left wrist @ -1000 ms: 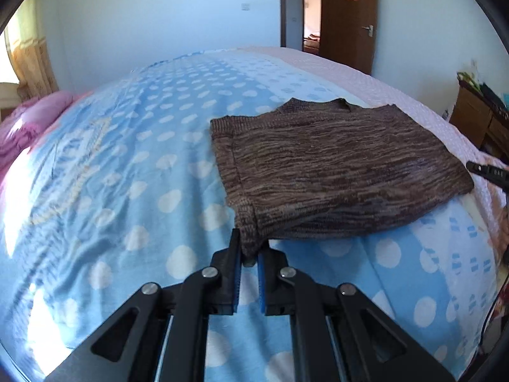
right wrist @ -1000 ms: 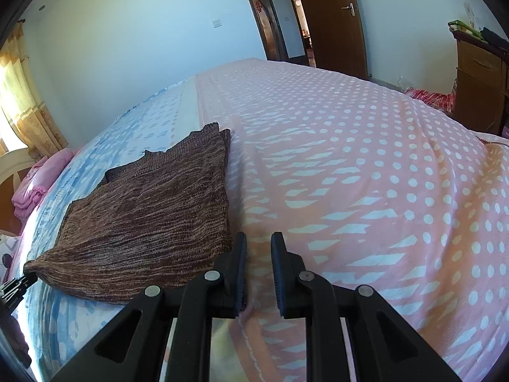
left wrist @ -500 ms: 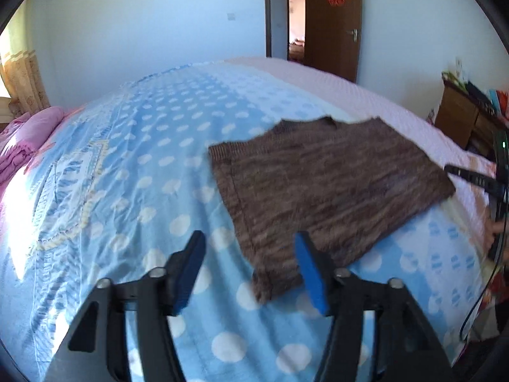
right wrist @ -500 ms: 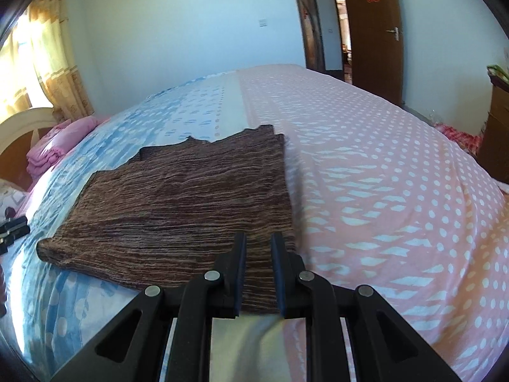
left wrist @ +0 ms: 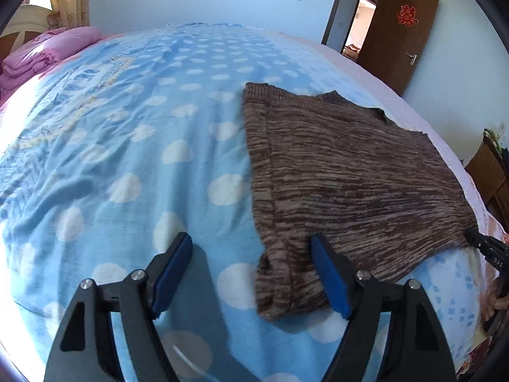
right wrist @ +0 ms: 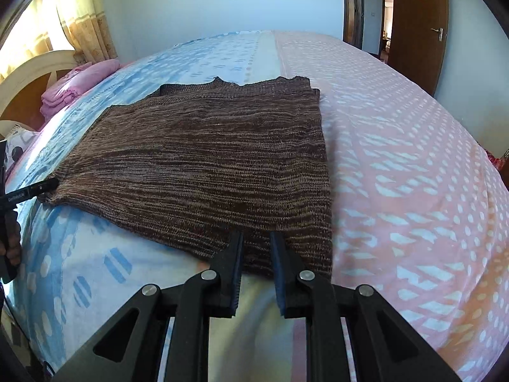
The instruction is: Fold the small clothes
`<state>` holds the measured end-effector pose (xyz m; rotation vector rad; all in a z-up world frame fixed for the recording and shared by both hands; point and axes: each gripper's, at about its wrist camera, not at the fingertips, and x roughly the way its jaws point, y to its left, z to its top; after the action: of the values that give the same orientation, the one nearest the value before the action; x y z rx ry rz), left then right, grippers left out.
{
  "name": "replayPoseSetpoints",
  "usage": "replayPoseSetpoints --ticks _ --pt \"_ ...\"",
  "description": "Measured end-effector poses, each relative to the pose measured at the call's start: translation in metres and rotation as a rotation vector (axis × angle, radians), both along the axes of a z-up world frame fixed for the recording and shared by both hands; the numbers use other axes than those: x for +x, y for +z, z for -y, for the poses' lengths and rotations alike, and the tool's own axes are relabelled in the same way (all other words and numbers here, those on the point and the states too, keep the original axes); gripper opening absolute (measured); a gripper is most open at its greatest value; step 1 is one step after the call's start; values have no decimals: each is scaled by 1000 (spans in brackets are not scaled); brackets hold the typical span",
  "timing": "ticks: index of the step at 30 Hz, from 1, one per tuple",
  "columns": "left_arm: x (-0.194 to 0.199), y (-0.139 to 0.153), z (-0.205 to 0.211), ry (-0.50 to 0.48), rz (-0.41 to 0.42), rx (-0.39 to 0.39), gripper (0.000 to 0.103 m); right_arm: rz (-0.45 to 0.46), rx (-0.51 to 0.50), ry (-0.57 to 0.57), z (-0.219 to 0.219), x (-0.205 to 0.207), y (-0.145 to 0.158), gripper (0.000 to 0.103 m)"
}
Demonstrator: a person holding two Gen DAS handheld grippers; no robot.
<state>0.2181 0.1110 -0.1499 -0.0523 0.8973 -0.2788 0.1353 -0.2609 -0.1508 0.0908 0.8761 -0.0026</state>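
A brown knitted sweater [left wrist: 343,178] lies flat on the bed, folded into a rough rectangle. My left gripper [left wrist: 251,248] is open wide, with the sweater's near left corner lying loose between its fingers. In the right wrist view the sweater [right wrist: 206,165] fills the middle. My right gripper [right wrist: 256,245] has its jaws a narrow gap apart over the sweater's near hem, gripping nothing. The tip of the right gripper [left wrist: 486,248] shows at the sweater's right corner in the left wrist view, and the left gripper's tip [right wrist: 28,192] shows at its left corner in the right wrist view.
The bed has a blue polka-dot blanket [left wrist: 127,159] on the left and a pink patterned one [right wrist: 413,175] on the right. Folded pink bedding [left wrist: 47,51] lies by the headboard. A brown door [right wrist: 420,25] and a wooden cabinet [left wrist: 490,172] stand beyond the bed.
My left gripper opened and let go of the sweater's near left corner, which now lies on the bed. My right gripper moved left from beside the sweater to over its near hem.
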Motion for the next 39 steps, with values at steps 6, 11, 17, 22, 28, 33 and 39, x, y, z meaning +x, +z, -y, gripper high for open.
replayPoseSetpoints --ticks 6,11,17,22,28,33,39 --pt "5 28 -20 50 38 -43 86 69 -96 24 -27 2 23 17" --pt "52 34 2 39 21 -96 88 173 -61 74 -62 41 54 17" --pt "88 1 35 68 -74 -98 92 177 33 122 -99 97 46 18" --pt "86 0 44 46 -93 -109 93 91 18 160 -122 118 1 20" --pt "91 4 30 45 -131 -260 14 97 194 155 -98 119 -2 20" --pt "93 4 37 67 -133 -265 13 106 274 152 -92 118 -4 20" --pt "88 21 54 116 -79 -200 12 108 334 148 -84 117 -6 20"
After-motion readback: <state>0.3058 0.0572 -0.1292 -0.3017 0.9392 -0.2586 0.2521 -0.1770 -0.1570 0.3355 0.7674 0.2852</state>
